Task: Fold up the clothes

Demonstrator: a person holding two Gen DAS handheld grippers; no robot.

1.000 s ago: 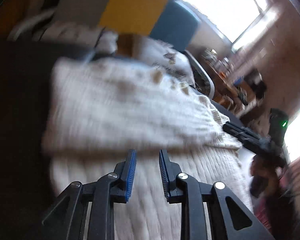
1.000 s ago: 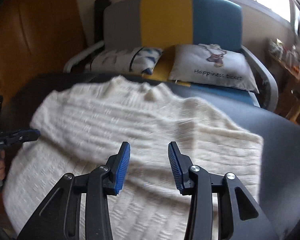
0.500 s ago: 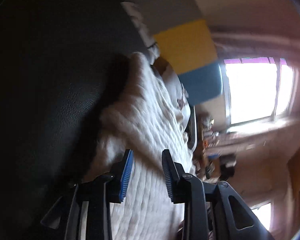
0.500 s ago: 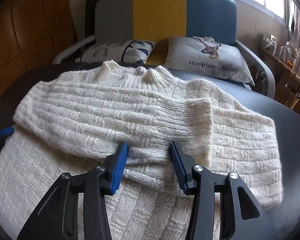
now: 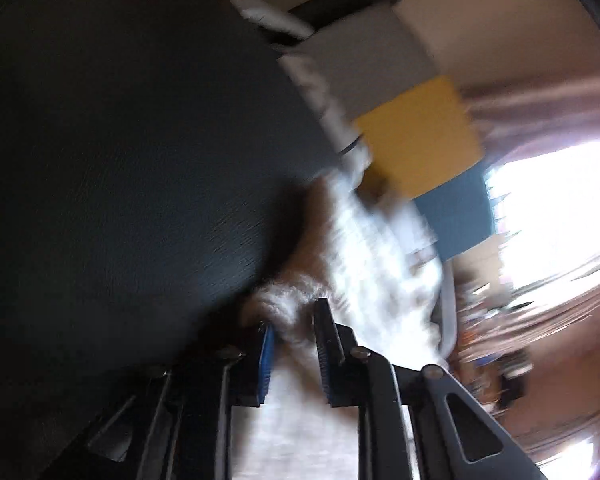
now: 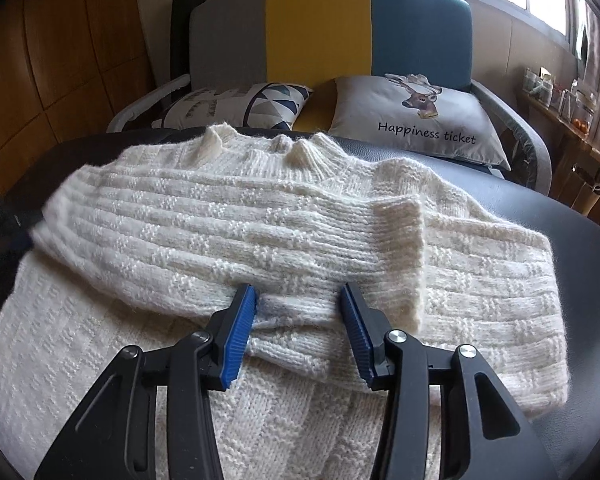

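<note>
Both grippers (image 6: pixel 298 300) (image 5: pixel 294 320) black, silver-screwed, with seemingly ribbed blue pads (image 6: pixel 238 330)

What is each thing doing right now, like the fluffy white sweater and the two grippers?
Cream cable-knit sweater: flat on the black table, both sleeves folded across its front.
Right gripper: open, straddling the folded sleeve.
Left gripper: open, at the sweater's edge; view blurred.
Grey deer-print cushion: resting on the chair.

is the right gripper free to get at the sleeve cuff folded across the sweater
Probably yes. The right gripper is open just short of the sleeve, and the cuff lies uncovered on top of the sweater, a little to its right, with nothing between them.
</note>
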